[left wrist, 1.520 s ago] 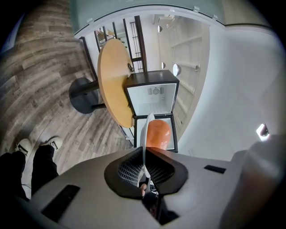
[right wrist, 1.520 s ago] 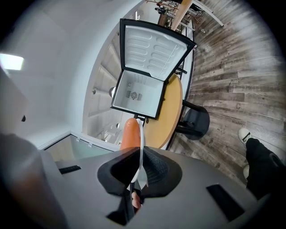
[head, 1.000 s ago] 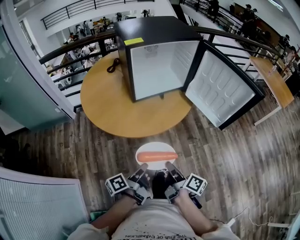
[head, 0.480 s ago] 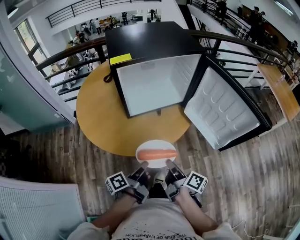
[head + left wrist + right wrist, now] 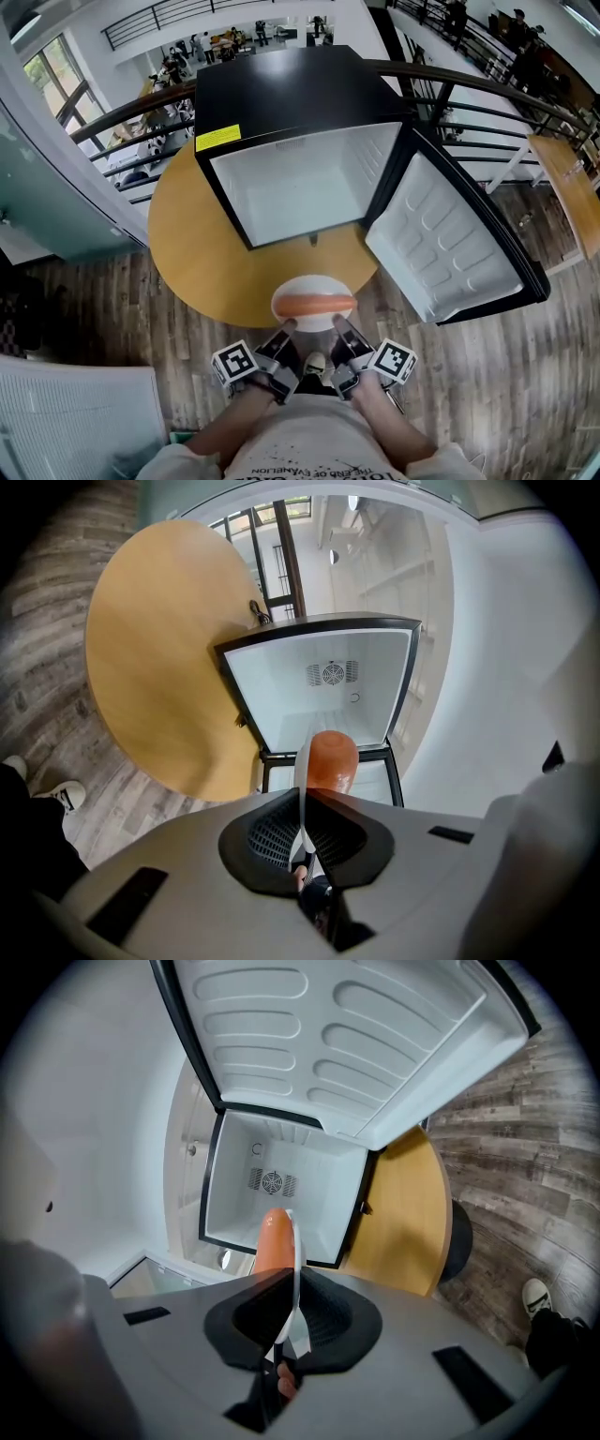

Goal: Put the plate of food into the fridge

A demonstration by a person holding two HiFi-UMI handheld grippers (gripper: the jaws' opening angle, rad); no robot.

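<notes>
In the head view the black mini fridge with a white interior (image 5: 298, 183) sits nearer than a second ago. We have carried the white round plate (image 5: 312, 281) bearing an orange sausage (image 5: 314, 306) over the near edge of the round wooden tabletop (image 5: 192, 248), short of the open cavity.

In the left gripper view the left gripper (image 5: 302, 803) is clamped on the plate's rim.

In the right gripper view the right gripper (image 5: 292, 1283) pinches the opposite rim, so we judge only the insertion remains.

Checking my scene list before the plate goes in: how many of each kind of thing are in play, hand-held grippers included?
Plate: 1
Sausage: 1
Fridge: 1
Round table: 1
Hand-held grippers: 2, left hand-held gripper and right hand-held gripper
Total: 6
</notes>
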